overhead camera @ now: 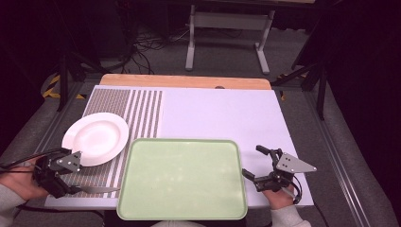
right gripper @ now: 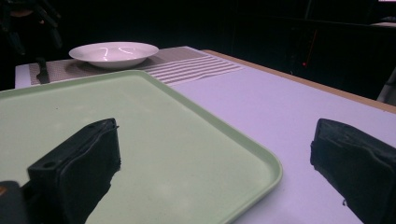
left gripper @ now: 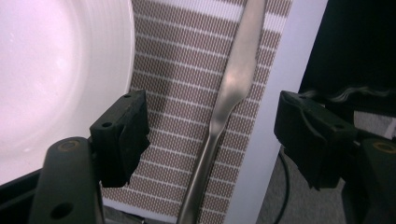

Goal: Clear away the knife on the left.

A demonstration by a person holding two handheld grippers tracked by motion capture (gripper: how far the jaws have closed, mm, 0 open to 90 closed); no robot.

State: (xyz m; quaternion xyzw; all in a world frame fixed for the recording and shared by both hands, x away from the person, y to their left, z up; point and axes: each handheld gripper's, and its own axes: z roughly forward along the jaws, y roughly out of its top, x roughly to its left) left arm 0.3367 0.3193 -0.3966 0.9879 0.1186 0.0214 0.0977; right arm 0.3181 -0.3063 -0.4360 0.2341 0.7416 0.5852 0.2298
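Steel knife (left gripper: 223, 107) lies ungrasped on the striped mat (left gripper: 187, 88), between the left tool's (left gripper: 210, 135) wide jaws. The right tool (right gripper: 215, 163) (also wide, empty) waits beside the bare tray (right gripper: 196, 140).

Lab test bench, white table (overhead camera: 222, 118), dark curtains, floor cables (overhead camera: 142, 47), metal frame legs (overhead camera: 191, 42)

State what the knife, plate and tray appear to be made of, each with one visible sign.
Knife: probably brushed steel, grey with a soft sheen. Plate: likely glazed ceramic, white with glossy highlights. Tray: seemingly matt plastic, pale green with a moulded rim.
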